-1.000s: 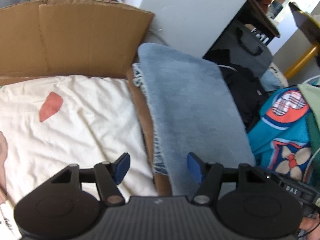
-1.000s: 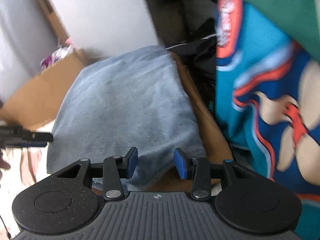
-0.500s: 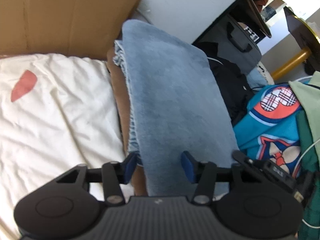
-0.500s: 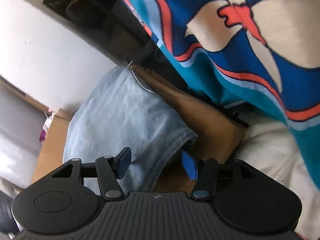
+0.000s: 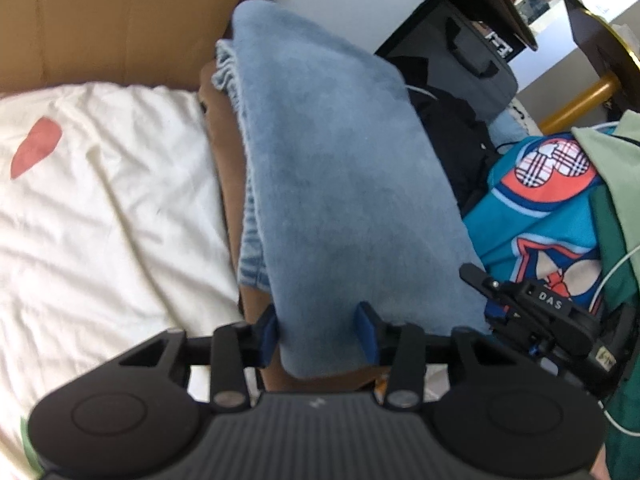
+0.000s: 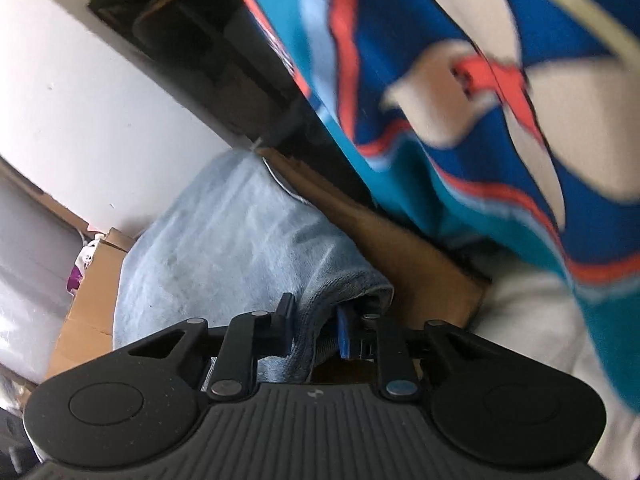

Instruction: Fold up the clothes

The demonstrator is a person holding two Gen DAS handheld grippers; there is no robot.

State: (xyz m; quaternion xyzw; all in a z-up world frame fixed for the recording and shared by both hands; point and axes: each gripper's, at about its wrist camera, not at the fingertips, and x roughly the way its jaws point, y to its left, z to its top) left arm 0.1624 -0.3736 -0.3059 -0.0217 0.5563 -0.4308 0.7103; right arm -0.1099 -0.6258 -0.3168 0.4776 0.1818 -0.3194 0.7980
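Observation:
A folded light-blue denim garment (image 5: 340, 168) lies on top of a brown garment (image 5: 228, 168) on a white sheet (image 5: 100, 220). My left gripper (image 5: 318, 334) straddles the denim's near left corner. Its jaws are closing, with fabric filling the gap from pad to pad. My right gripper (image 6: 314, 330) is at the near right corner of the denim (image 6: 224, 248). Its jaws are closing too, with a bunched fold of the hem between the blue pads. In the left wrist view the right gripper (image 5: 532, 304) sits at the denim's right edge.
A teal, blue and orange patterned garment (image 5: 540, 216) is heaped to the right and hangs close over the right gripper (image 6: 460, 100). A cardboard flap (image 5: 120, 20) stands behind the sheet. A dark bag (image 5: 472, 52) and a yellow leg (image 5: 580, 96) are at the back right.
Both grippers sank onto the denim's near edge and their jaws narrowed around the fabric. The right gripper rolled, and its view tilted.

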